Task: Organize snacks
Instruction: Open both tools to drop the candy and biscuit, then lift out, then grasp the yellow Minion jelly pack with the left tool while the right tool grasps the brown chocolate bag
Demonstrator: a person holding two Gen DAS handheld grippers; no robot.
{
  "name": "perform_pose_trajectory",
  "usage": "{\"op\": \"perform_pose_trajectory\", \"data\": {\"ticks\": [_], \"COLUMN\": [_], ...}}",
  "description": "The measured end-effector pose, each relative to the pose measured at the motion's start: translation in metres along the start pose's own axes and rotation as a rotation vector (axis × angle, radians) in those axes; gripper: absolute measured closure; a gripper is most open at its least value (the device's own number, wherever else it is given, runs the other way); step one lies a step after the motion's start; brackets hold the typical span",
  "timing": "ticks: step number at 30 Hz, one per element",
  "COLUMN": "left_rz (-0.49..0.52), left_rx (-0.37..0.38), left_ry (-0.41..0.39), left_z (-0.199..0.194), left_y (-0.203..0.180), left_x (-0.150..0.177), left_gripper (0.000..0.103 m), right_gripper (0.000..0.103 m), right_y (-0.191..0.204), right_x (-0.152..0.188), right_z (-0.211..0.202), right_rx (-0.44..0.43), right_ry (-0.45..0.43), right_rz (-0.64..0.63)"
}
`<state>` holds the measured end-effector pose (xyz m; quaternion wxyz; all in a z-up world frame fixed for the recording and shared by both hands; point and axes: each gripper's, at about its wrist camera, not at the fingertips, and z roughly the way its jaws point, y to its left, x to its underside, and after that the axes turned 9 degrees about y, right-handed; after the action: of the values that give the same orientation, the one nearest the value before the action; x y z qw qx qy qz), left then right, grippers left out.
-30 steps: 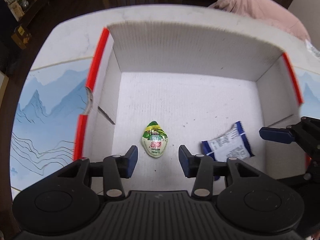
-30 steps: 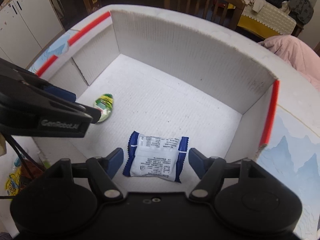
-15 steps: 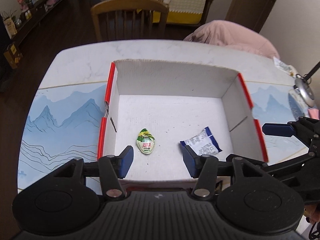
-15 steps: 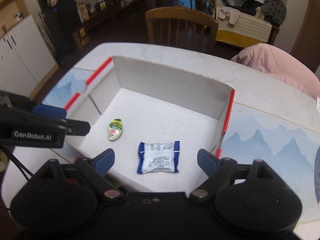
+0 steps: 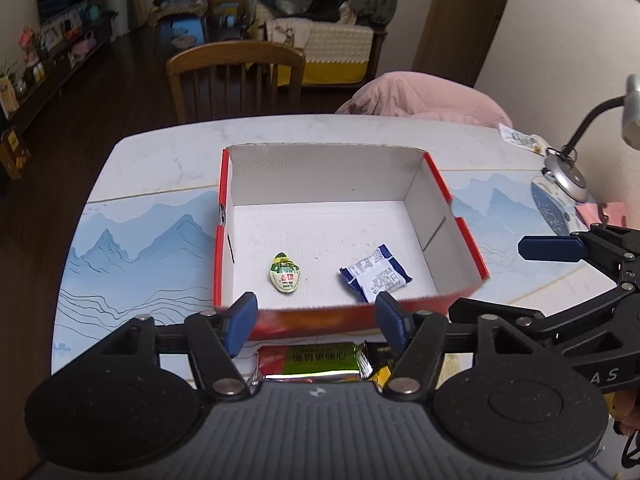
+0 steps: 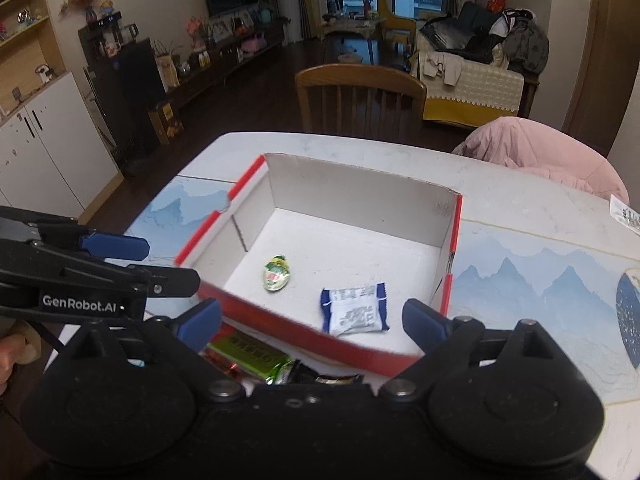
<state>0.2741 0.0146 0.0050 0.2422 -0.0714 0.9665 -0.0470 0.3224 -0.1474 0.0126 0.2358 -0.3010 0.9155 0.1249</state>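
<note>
So far, done: green candy (image 5: 285, 273) and blue-white packet (image 5: 375, 274) lay inside the box (image 5: 320, 168).
Left: green bar (image 5: 320, 360) on the surface.
Left gripper (image 5: 316, 320): wide, empty.
Right gripper (image 6: 312, 322): wide, empty.

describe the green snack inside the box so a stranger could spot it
Find the red-edged cardboard box on the table. Two snacks lie on its white floor; the green oval packet is the left one. Its neighbour, the blue-and-white wrapper, is flat and rectangular.
</note>
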Motion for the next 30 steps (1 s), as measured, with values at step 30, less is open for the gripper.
{"op": "perform_pose_trajectory", "data": {"ticks": [30], "left_rz": [-0.099], "left_rx": [-0.004], "left_ry": [0.132], "left_z": [0.023], "left_y": [0.073], "left_x": [0.151], "left_gripper": [0.019], "right_gripper": [0.0], "right_y": [0.062], "right_x": [0.129], "right_z": [0.03], "right_rx": [-0.05], "right_ry": [0.018], "right_rz": [0.016]}}
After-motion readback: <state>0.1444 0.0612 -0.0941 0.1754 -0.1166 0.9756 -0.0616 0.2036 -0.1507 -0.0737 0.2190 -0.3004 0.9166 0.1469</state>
